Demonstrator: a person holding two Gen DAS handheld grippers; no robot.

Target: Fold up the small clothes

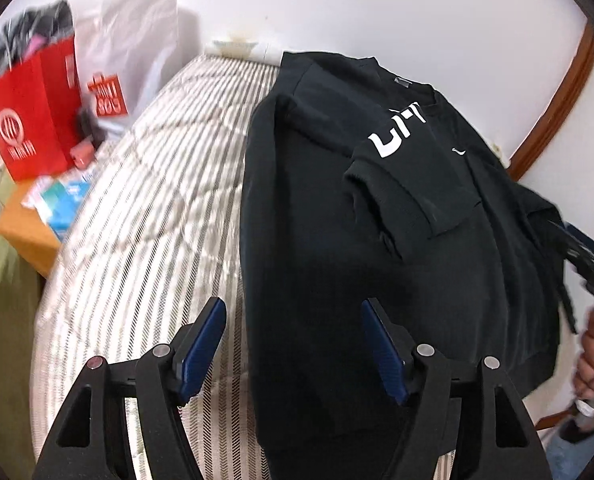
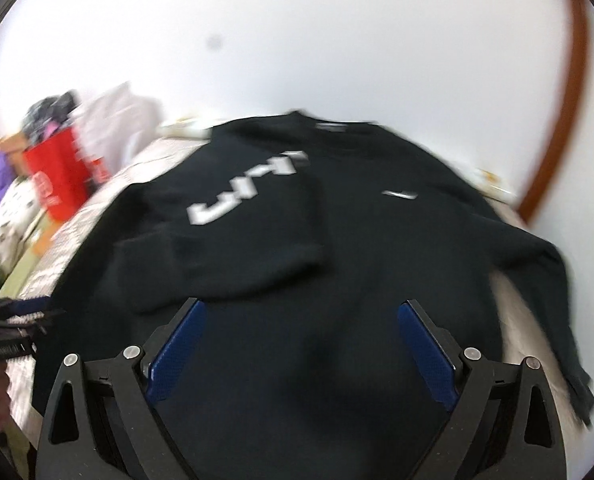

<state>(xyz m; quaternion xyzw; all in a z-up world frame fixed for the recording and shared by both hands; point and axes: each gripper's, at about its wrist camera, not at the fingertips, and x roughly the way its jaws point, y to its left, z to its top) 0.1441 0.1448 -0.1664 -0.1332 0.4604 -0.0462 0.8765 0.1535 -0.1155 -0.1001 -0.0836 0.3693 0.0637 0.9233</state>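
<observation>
Sweatshirt [image 1: 337, 240] spread on a striped bed [image 1: 157, 184], both tongs wide apart and empty.

Left tongs [image 1: 293, 340] hover over the garment's near left edge; right tongs [image 2: 301, 344] hover above its near middle. The black sweatshirt lies flat, collar far, with one sleeve [image 1: 401, 184] bearing white letters folded across the chest and the other trailing off the right side. A red bag [image 1: 33, 120] stands far left beside the bed.

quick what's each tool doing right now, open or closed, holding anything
Left tool: open, holding nothing, above the black sweatshirt.
Right tool: open, holding nothing, also above it.
</observation>
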